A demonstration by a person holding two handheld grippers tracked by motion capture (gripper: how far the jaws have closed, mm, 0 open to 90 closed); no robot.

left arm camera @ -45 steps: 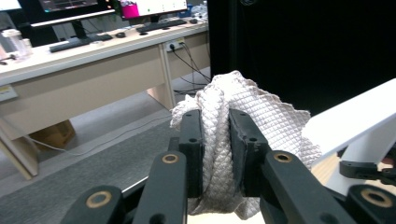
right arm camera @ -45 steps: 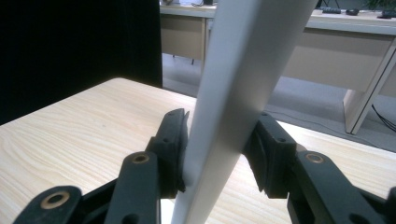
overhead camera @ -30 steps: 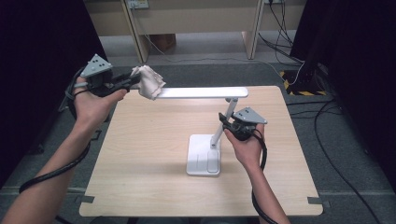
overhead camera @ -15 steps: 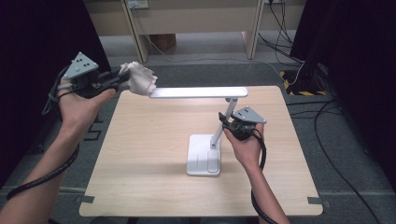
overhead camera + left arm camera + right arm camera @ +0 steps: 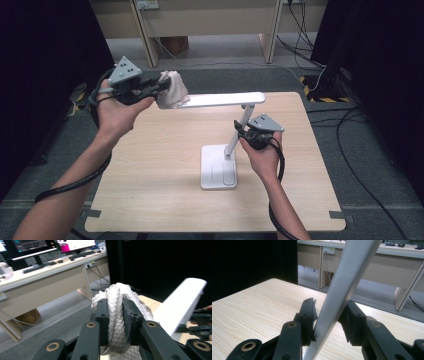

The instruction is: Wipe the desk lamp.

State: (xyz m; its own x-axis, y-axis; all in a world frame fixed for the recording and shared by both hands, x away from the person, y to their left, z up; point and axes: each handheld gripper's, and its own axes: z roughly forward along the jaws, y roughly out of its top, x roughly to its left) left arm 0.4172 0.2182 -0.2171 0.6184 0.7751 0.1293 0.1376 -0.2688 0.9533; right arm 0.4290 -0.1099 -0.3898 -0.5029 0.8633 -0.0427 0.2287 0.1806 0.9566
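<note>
Nearest me, my right gripper [image 5: 239, 131] hangs just above the pale wooden counter [image 5: 150, 165]. Its fingers are clamped on the slanted white stem [image 5: 231, 146] of a desk lamp. They have just been closing in on the stem, which runs up between them. In the right gripper view the stem [image 5: 347, 277] crosses the gap of the right gripper [image 5: 328, 312], with a pad against each side. I judge this hold is there to brace the lamp so that it cannot tip or swing. Below those fingers and a little toward me, the lamp's flat base [image 5: 218, 167] sits on the counter.

Farther off, my left gripper [image 5: 162, 89] has its fingers closed on a bunched white cloth [image 5: 174, 90]. Most of the cloth bulges out past the fingertips. In the left gripper view the cloth [image 5: 117, 292] is squeezed upright between the fingers of the left gripper [image 5: 115, 312]. The cloth sits at the free end of the long lamp head [image 5: 225, 99]. Whether it touches I cannot tell. I take it that the cloth is held there to wipe along the head [image 5: 180, 307].
</note>
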